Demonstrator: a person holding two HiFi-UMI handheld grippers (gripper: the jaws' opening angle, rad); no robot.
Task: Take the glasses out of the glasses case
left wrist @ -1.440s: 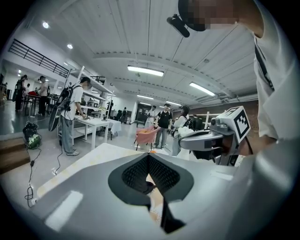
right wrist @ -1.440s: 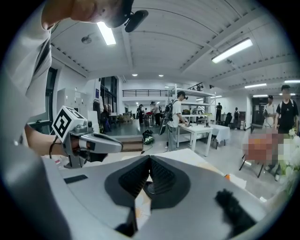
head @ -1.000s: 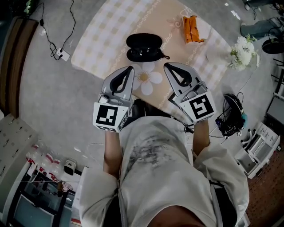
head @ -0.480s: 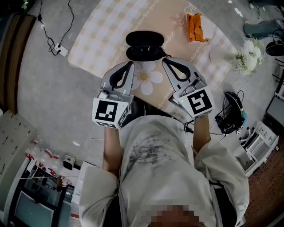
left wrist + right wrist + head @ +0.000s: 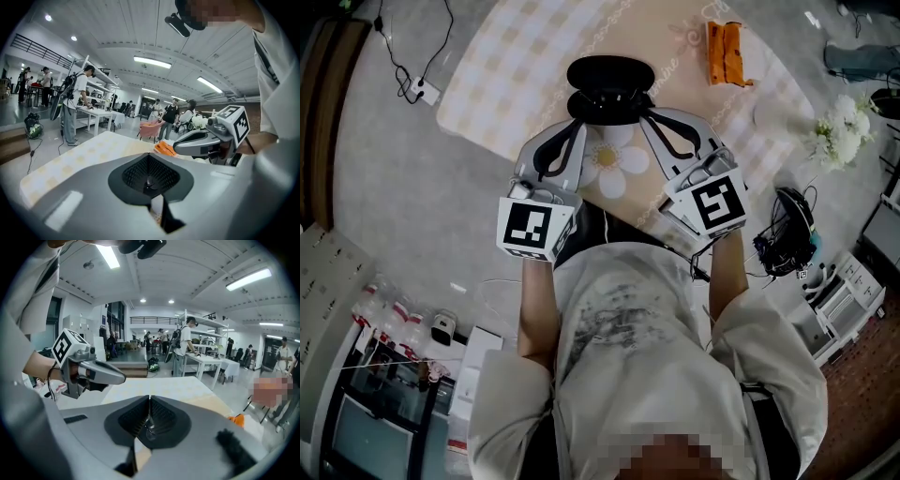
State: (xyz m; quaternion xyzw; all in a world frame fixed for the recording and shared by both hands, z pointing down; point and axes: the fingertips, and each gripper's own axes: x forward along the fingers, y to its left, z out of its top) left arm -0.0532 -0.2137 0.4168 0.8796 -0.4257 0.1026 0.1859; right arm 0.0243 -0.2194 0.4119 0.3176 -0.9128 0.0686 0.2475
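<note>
The black glasses case (image 5: 610, 73) lies open on the table, its lid toward the far side. Dark glasses (image 5: 607, 99) rest in its near half. My left gripper (image 5: 577, 126) is shut and empty, its tip at the case's near left edge. On the other side my right gripper (image 5: 648, 115) is shut too, its tip at the near right edge. Whether either tip touches the case is unclear. In the left gripper view the jaws (image 5: 149, 155) meet at the tip. In the right gripper view the jaws (image 5: 149, 399) are also closed, and the case is a black blur (image 5: 230, 446).
A checked cloth (image 5: 516, 66) with a daisy print (image 5: 615, 159) covers the table. An orange packet (image 5: 727, 42) lies at the far right and white flowers (image 5: 840, 129) stand at the right edge. A power strip (image 5: 417, 90) and cables lie on the floor to the left.
Both grippers have moved forward toward the case, from well short of it to its near edge. Both stay shut.
</note>
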